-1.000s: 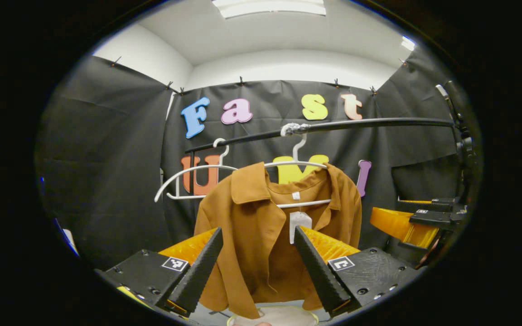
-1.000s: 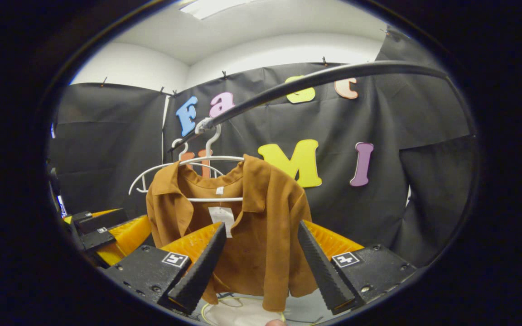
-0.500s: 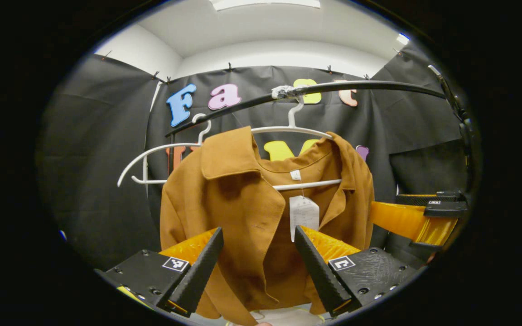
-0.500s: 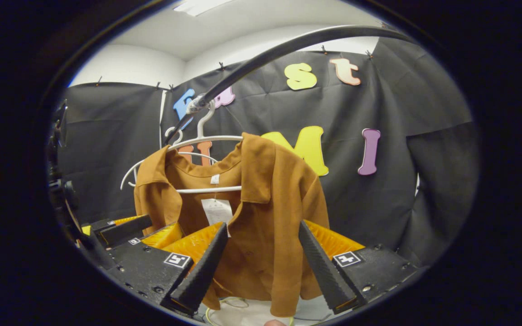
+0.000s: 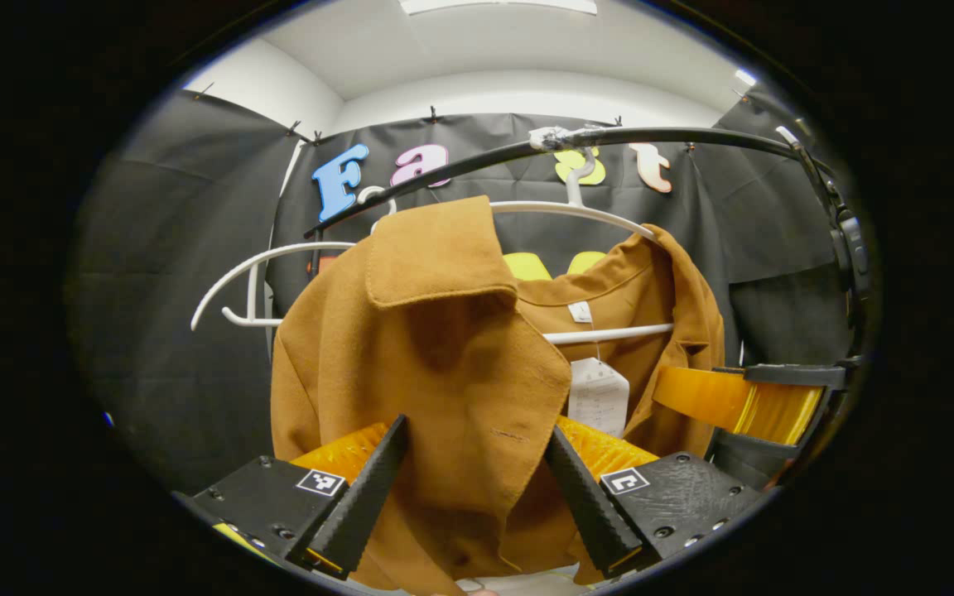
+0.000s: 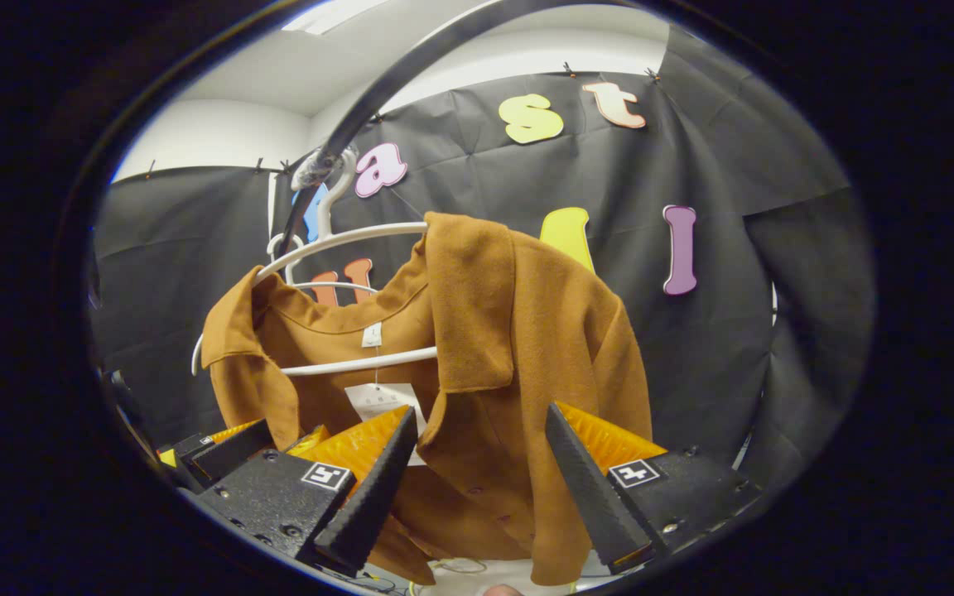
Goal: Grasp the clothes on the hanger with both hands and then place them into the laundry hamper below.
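Hanging from a dark rail (image 5: pixel 692 136) that crosses the booth, a brown jacket (image 5: pixel 436 356) is shown draped on a white hanger (image 5: pixel 576 211); its long axis runs vertically, collar (image 5: pixel 431 252) uppermost and hem toward the floor. The front is open, so that the inner neckline and a white paper tag (image 5: pixel 599 396) are exposed. A second white hanger (image 5: pixel 237 273), bare, is seen on the rail behind it.

The garment is approached from two sides, as the two-handed grasp named in the task requires. The left gripper (image 5: pixel 473 488) is held with its fingers spread, and the jacket's left front panel lies between them and beyond them; no pressing contact can be made out. In the right gripper view, the right gripper (image 6: pixel 481 488) is likewise held apart, with the opposite front panel and shoulder (image 6: pixel 543 331) framed between its fingers. The right gripper (image 5: pixel 767 406) is also seen from the left gripper view, just beside the far edge of the jacket.

Each tool is judged to be placed so that one panel below the collar may be pinched and the jacket lifted clear of the hanger. A pale rounded rim (image 6: pixel 477 575), possibly the hamper, is glimpsed below the hem; it cannot be identified with certainty.
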{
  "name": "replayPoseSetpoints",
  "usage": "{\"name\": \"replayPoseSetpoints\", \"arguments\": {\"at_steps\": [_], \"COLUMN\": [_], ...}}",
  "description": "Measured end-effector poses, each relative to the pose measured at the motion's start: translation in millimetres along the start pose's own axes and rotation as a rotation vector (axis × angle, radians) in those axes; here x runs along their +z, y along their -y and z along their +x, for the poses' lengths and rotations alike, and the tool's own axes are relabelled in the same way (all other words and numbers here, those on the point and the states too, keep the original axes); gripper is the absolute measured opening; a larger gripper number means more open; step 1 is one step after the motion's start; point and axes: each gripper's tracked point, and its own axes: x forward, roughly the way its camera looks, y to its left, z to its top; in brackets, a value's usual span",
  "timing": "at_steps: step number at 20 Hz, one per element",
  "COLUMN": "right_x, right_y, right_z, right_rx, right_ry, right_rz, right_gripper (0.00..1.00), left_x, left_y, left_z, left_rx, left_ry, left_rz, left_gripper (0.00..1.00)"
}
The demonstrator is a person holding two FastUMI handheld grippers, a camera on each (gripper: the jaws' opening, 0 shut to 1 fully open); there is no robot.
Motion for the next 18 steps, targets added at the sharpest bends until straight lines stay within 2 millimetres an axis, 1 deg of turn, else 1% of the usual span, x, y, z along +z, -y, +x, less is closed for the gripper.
{"name": "replayPoseSetpoints", "arguments": {"at_steps": [2, 3, 5, 6, 7, 8, 9, 10, 11, 12, 13, 14, 15, 16, 17, 18], "right_x": [-2.6, -3.6, -5.3, -3.4, -2.1, -1.7, -1.3, -0.9, -0.5, -0.3, 0.0, 0.4, 0.3, 0.0, 0.5, -1.5], "right_y": [4.6, 7.3, 3.2, 2.4, 1.4, -0.9, -2.7, -2.0, 0.1, 0.0, -0.3, 2.3, 7.1, 12.3, 13.4, 15.3], "right_z": [12.3, 18.4, 22.3, 23.8, 25.8, 28.6, 33.4, 38.4, 42.1, 42.4, 43.2, 42.9, 42.3, 42.0, 41.1, 37.9], "right_rx": [-0.033, -0.050, -0.046, -0.043, -0.037, -0.025, -0.020, -0.016, -0.026, -0.024, -0.024, -0.029, -0.039, -0.049, -0.046, -0.048], "right_ry": [0.004, 0.004, 0.010, 0.017, 0.020, 0.026, 0.025, 0.026, 0.024, 0.026, 0.025, 0.023, 0.020, 0.018, 0.019, 0.018], "right_rz": [0.035, 0.063, 0.124, 0.144, 0.151, 0.161, 0.169, 0.171, 0.164, 0.160, 0.158, 0.157, 0.155, 0.155, 0.157, 0.154], "right_gripper": [0.98, 0.98, 0.96, 0.99, 0.99, 0.96, 0.99, 0.96, 0.99, 0.96, 0.99, 0.98, 0.97, 0.88, 0.88, 0.76], "left_x": [-1.6, -1.7, -0.1, 0.4, 1.9, 1.8, 2.9, 4.2, 5.1, 6.3, 7.4, 6.3, 6.1, 6.6, 6.2, 5.1], "left_y": [0.4, 0.8, -2.3, -2.8, -3.9, -7.2, -8.6, -9.1, -8.3, -8.2, -9.5, -9.2, -10.8, -11.9, -13.0, -14.3], "left_z": [6.1, 9.2, 15.6, 18.8, 23.2, 26.7, 29.4, 31.3, 32.7, 34.5, 34.8, 36.3, 37.1, 38.3, 39.2, 37.4], "left_rx": [0.005, 0.008, 0.022, 0.025, 0.032, 0.043, 0.046, 0.048, 0.047, 0.049, 0.049, 0.052, 0.060, 0.067, 0.069, 0.071], "left_ry": [0.003, 0.008, 0.016, 0.017, 0.017, 0.014, 0.013, 0.011, 0.011, 0.012, 0.012, 0.009, 0.007, 0.004, -0.003, -0.010], "left_rz": [-0.005, -0.006, -0.011, -0.019, -0.026, -0.027, -0.032, -0.033, -0.031, -0.027, -0.025, -0.021, -0.022, -0.027, -0.032, -0.033], "left_gripper": [0.96, 1.00, 1.00, 1.00, 1.00, 1.00, 0.99, 0.98, 0.98, 0.94, 0.98, 0.95, 0.89, 0.80, 0.70, 0.61]}}
